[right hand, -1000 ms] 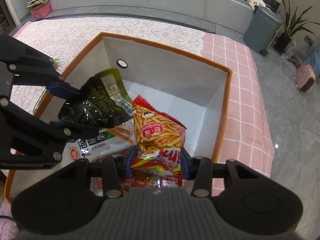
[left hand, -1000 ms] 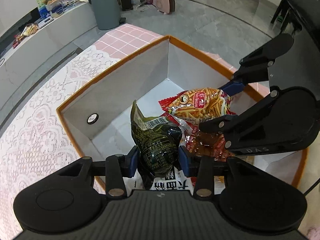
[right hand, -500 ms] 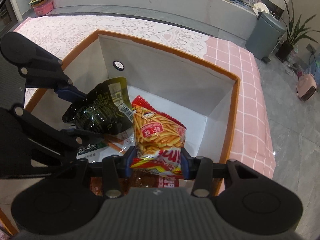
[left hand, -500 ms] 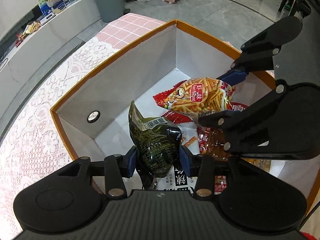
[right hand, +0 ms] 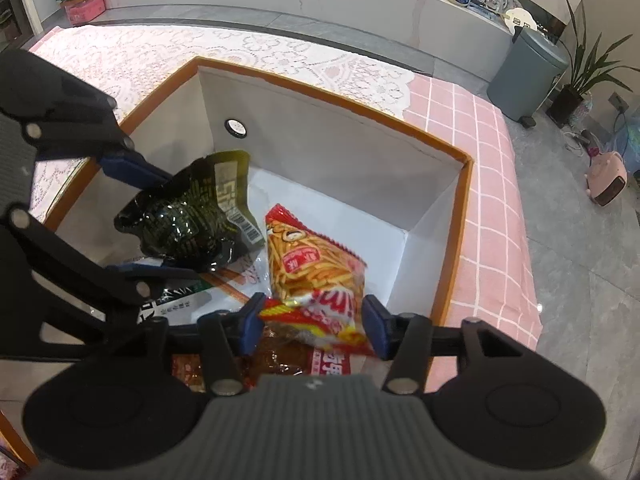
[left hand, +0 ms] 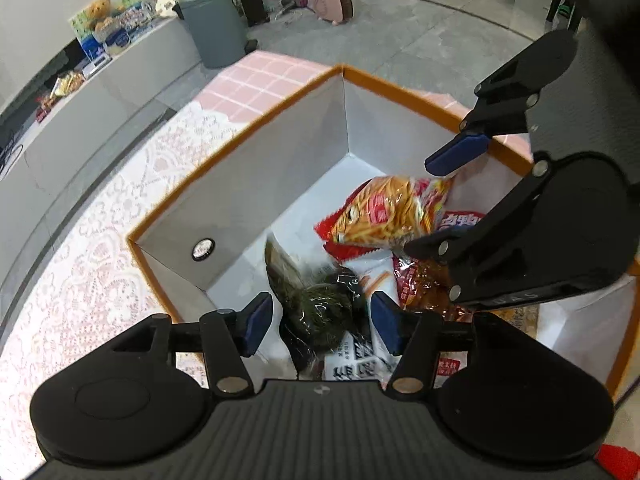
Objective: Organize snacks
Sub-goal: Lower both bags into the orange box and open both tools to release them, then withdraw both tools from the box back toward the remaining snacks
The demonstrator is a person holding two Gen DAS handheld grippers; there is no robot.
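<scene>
Both tongs over the box (left hand: 240, 148). L gripper (left hand: 320, 322) jaws apart, dark bag (left hand: 316, 300) loose btwn pads, not clamped. R gripper (right hand: 310, 322) jaws apart too, fries bag (right hand: 316, 268) btwn them, on the snack pile inside.

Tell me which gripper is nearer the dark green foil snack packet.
Left. The left gripper has its open fingers either side of the dark green foil snack packet over the box; the right gripper straddles the red fries bag alongside.
</scene>
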